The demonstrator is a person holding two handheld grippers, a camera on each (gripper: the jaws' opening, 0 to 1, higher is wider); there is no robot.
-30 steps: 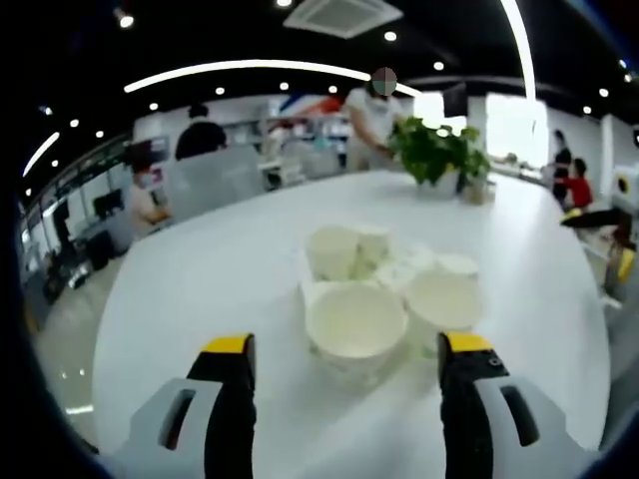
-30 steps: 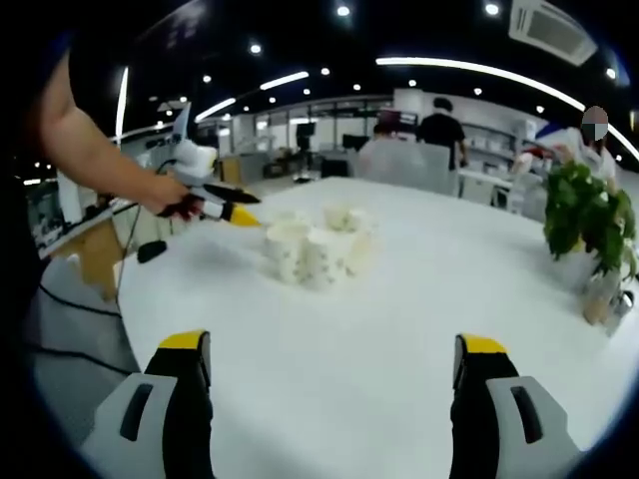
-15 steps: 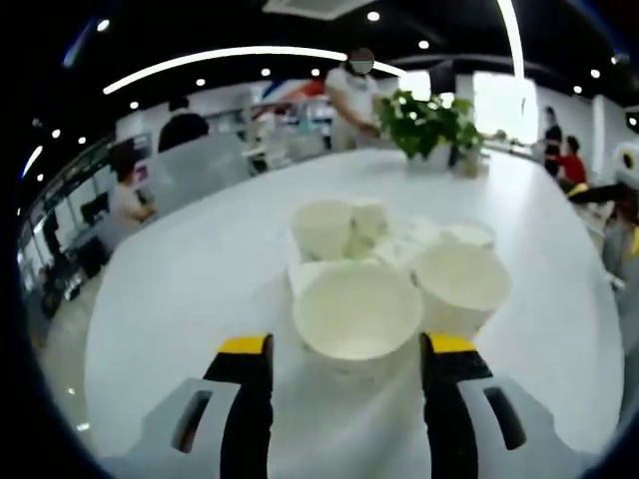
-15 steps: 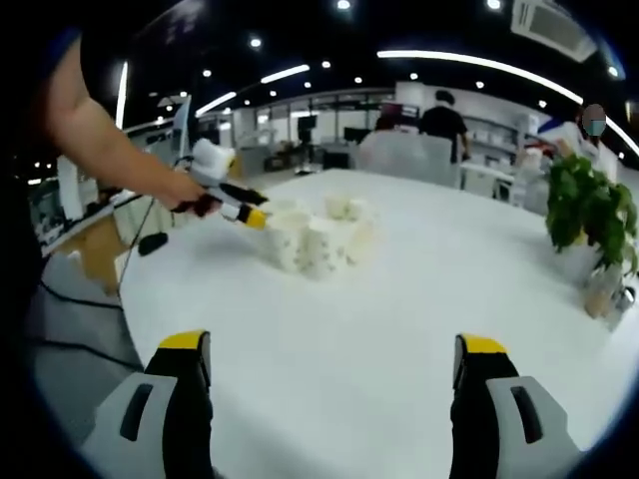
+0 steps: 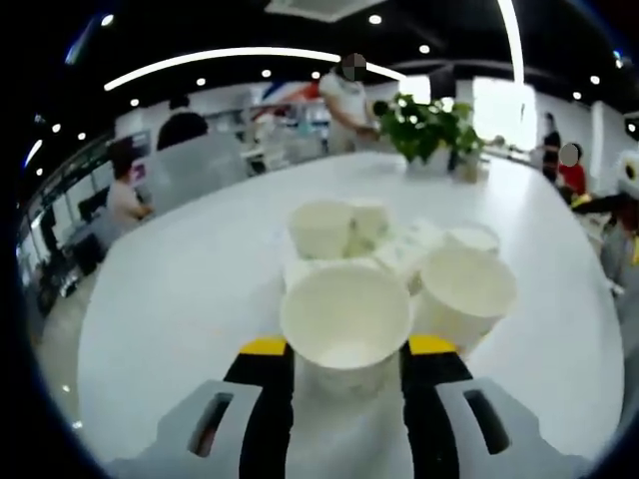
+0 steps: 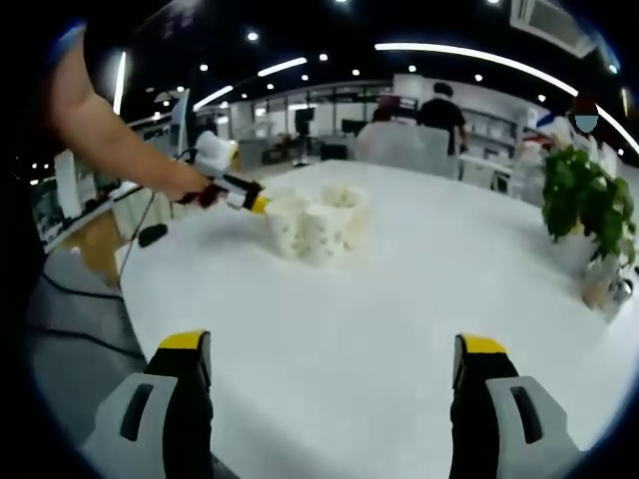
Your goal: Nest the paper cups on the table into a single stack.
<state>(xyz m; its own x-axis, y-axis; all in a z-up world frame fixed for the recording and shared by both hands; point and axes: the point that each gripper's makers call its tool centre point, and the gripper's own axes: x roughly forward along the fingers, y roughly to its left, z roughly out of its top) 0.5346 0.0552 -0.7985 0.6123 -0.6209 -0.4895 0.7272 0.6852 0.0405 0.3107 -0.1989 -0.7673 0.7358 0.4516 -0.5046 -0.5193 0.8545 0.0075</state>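
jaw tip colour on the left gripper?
Yellow tips on dark jaws of the left gripper, closed around the nearest paper cup. Clearest in the left gripper view.

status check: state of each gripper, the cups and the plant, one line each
left gripper: jaws set on either side of the nearest cup, grip looks shut on it
right gripper: open, nothing between the jaws
nearest cup: upright, mouth up, not nested
other cups: clustered behind it on the table, some upright
potted plant: upright at the table's far edge
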